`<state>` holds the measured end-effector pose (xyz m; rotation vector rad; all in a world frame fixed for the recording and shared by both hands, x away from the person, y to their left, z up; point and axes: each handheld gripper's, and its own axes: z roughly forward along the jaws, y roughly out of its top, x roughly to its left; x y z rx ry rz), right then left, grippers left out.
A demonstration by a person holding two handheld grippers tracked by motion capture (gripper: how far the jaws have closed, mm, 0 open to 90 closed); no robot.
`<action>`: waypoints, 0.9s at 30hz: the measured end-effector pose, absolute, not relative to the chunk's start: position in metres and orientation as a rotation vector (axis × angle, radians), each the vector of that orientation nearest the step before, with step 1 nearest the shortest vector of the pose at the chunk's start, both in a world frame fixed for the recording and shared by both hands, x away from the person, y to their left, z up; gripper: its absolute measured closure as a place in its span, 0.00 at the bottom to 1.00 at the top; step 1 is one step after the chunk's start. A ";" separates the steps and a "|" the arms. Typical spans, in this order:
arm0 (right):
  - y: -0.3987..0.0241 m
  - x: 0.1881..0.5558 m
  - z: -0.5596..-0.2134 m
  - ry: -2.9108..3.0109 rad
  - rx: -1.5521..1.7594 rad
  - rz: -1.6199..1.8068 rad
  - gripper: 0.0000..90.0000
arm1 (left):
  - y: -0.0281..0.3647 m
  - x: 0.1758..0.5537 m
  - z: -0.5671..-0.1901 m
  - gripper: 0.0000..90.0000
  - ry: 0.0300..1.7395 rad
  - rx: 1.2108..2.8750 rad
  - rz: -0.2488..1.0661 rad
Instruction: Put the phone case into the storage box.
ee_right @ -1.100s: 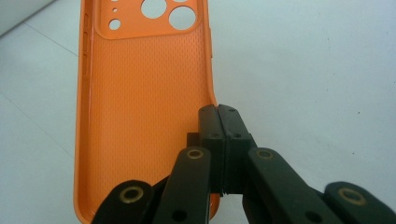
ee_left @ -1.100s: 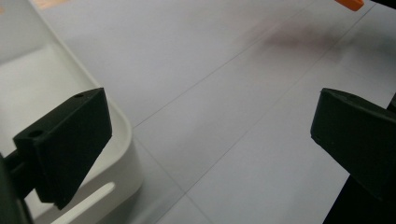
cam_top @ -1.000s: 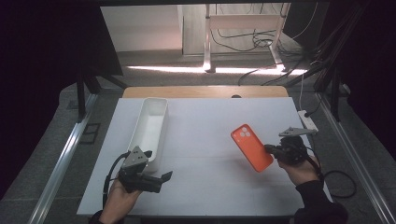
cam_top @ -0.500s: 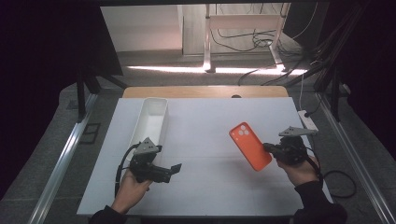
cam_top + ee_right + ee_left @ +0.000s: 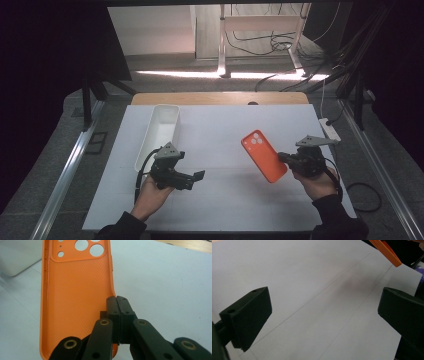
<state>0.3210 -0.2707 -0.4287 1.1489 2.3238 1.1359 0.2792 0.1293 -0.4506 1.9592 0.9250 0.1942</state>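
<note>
On the left of the high view, your left hand (image 5: 150, 192) comes up from the near edge and mostly covers the body of the left gripper (image 5: 196, 178), so you cannot read its jaws from above. The left gripper view settles it: the two black jaws stand wide apart over the bare white table (image 5: 312, 302) with nothing between them, and the gripper points toward the middle of the table. A corner of the orange phone case (image 5: 387, 251) is cut off by that view's top right edge. Behind your left hand, the long white tray (image 5: 160, 132) lies lengthwise near the table's left side, its near end partly hidden by the gripper.

Farther right, the case (image 5: 264, 155) is lifted off the table and tilted, camera cutouts toward the far end. Your right hand (image 5: 317, 180) holds the right gripper (image 5: 117, 302) level, pointing left. Its jaws are pressed together, clamped on the case's side rim; the near end of the case is hidden behind the gripper's linkage.
</note>
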 end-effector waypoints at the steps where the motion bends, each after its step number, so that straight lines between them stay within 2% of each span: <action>1: -0.271 0.321 -0.429 2.324 1.149 1.136 1.00 | 0.129 0.279 -0.451 0.00 0.925 1.959 0.194; 27: -0.237 0.310 -0.428 2.347 1.055 1.197 1.00 | 0.096 0.300 -0.449 0.00 0.877 1.975 0.010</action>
